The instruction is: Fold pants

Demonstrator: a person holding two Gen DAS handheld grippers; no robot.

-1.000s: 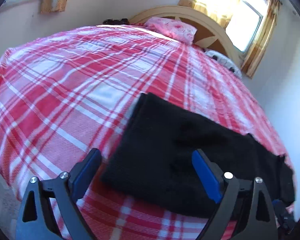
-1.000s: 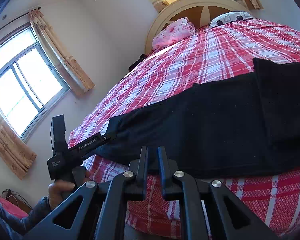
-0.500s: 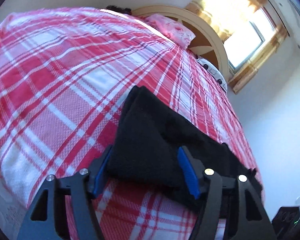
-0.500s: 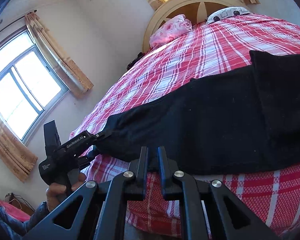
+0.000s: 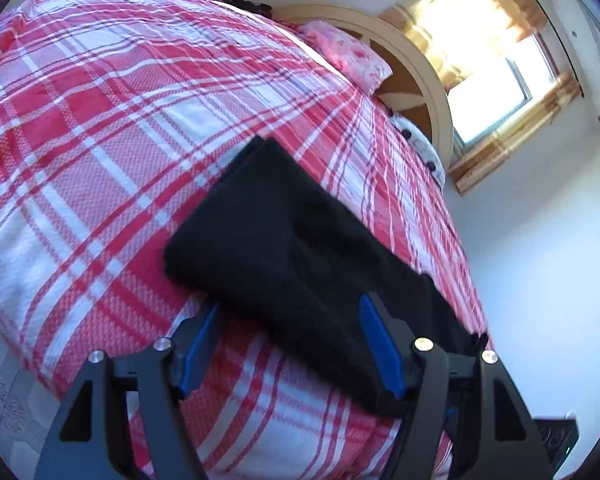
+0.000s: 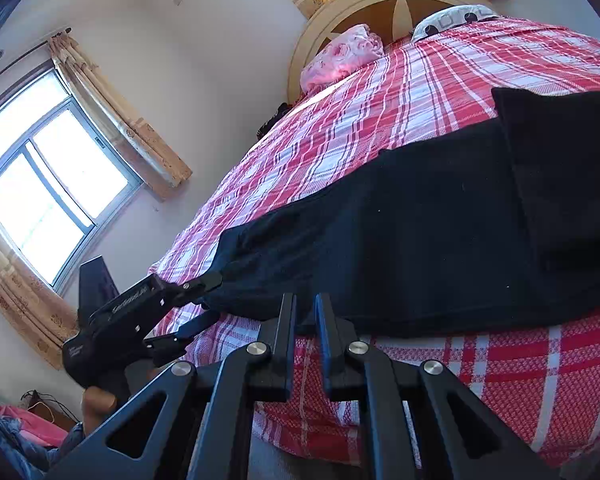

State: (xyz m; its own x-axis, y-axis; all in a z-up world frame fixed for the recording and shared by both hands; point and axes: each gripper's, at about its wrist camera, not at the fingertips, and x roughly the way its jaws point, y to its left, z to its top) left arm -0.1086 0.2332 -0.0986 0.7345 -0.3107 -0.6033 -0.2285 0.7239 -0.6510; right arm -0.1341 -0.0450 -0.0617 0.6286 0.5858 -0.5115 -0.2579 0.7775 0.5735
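Looking along the left gripper [image 5: 288, 344], I see its blue-padded jaws fairly wide and easing apart, set either side of the near edge of the pants [image 5: 300, 256]. One pad [image 5: 198, 344] sits low against the bedspread [image 5: 100, 128], the other pad [image 5: 380, 344] lies over the black cloth; neither presses, so nothing is gripped yet. The pants lie flat across the near part of the bed, already doubled, one end squared off towards the headboard [image 5: 428, 80]. To do this step well, I would judge the lower finger must slide under every layer at that edge, not just the top one, before the jaws come together; otherwise the fold will peel open on the lift. Biting close to the corner should keep the hem straight.

From the right gripper [image 6: 305, 320], the jaws stand nearly together, only a thin slit between them, at the pants' [image 6: 420, 220] near edge. Whether a pinch of cloth sits in that slit I cannot tell; the black fabric and black fingers merge there. Off to the side the left gripper [image 6: 204, 304] shows at the far corner of the garment, one finger over the cloth and one below. A thicker folded layer lies at the other end. Both ends should rise together and level, so the cloth does not sag or drag the bedspread [image 6: 380, 92].
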